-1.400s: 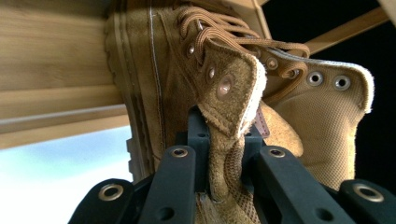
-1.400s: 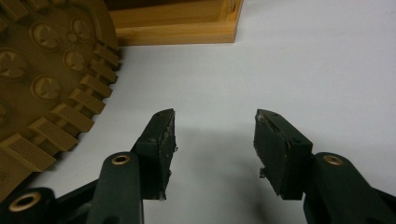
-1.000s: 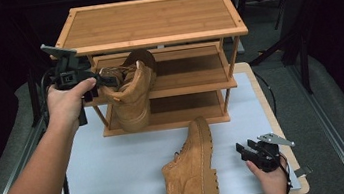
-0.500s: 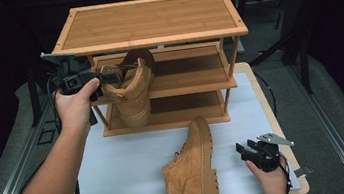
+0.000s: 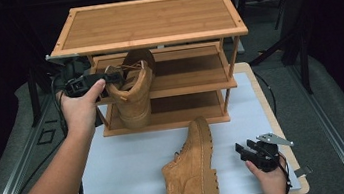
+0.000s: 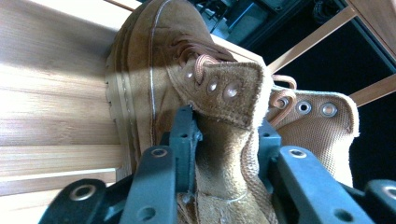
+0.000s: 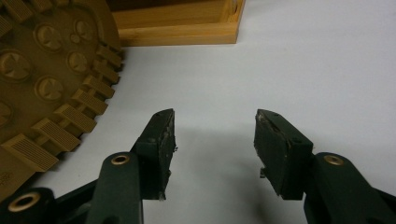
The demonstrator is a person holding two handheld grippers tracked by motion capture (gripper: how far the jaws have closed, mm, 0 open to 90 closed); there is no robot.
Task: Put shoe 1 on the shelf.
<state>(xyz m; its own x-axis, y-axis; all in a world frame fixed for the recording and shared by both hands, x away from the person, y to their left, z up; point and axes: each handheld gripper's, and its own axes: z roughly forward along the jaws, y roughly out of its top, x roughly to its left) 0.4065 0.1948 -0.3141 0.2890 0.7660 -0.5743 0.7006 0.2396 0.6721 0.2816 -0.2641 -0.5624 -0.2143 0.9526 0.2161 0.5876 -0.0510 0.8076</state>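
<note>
one boot [image 5: 133, 89] half hidden beneath rack top [image 5: 147, 22].

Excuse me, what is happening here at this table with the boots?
A person is putting a pair of tan suede lace-up boots onto a three-tier bamboo shoe rack. The left gripper has set one boot on the middle shelf; its jaws have just been opening, with the boot's collar between them. The second boot lies on its side on the white table. The right gripper waits open beside it.
</note>
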